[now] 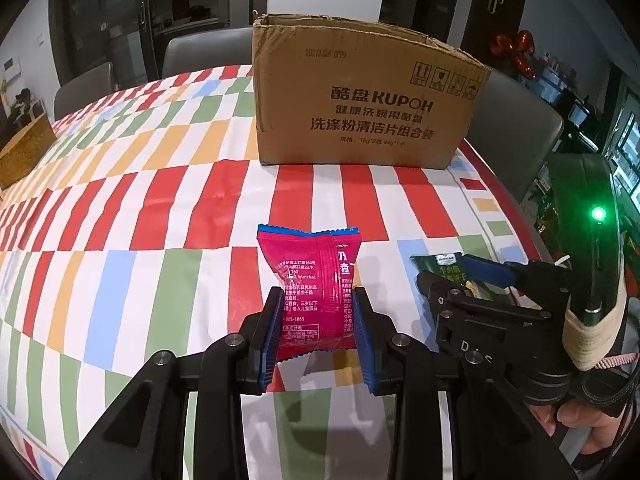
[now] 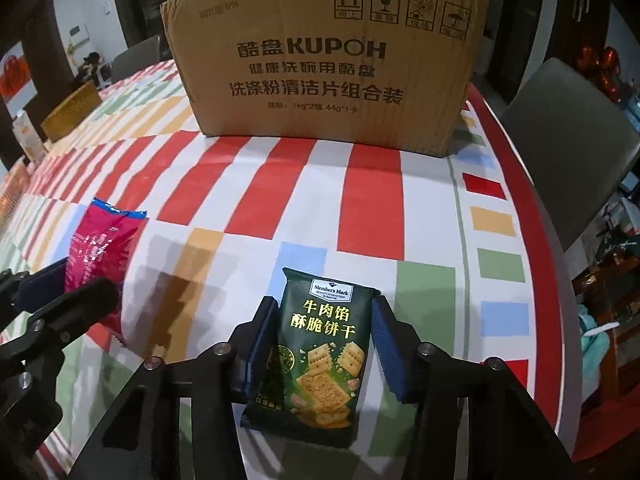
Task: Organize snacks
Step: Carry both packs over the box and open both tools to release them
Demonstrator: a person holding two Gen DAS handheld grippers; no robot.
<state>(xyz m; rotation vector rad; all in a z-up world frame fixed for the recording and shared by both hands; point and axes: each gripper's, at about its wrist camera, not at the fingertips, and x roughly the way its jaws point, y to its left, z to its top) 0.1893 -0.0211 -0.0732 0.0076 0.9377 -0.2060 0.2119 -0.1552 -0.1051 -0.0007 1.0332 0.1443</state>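
My left gripper [image 1: 318,294] is shut on a pink snack packet [image 1: 316,272], which it holds a little above the striped tablecloth [image 1: 160,220]. To its right, my right gripper [image 2: 325,302] has both blue pads against the sides of a dark green biscuit packet [image 2: 316,356] that is low over the cloth. I cannot tell whether this packet still rests on the table. An open cardboard box [image 1: 360,112] stands upright behind both packets, at the table's far side. The pink packet [image 2: 100,244] and the left gripper [image 2: 76,280] also appear at the left of the right wrist view.
Grey chairs [image 1: 516,128] stand behind and to the right of the box. A small brown wooden box [image 1: 24,152] sits at the table's far left. The table's red-bordered right edge [image 2: 540,240] runs close beside the right gripper. A hand [image 1: 560,420] holds the right gripper's handle.
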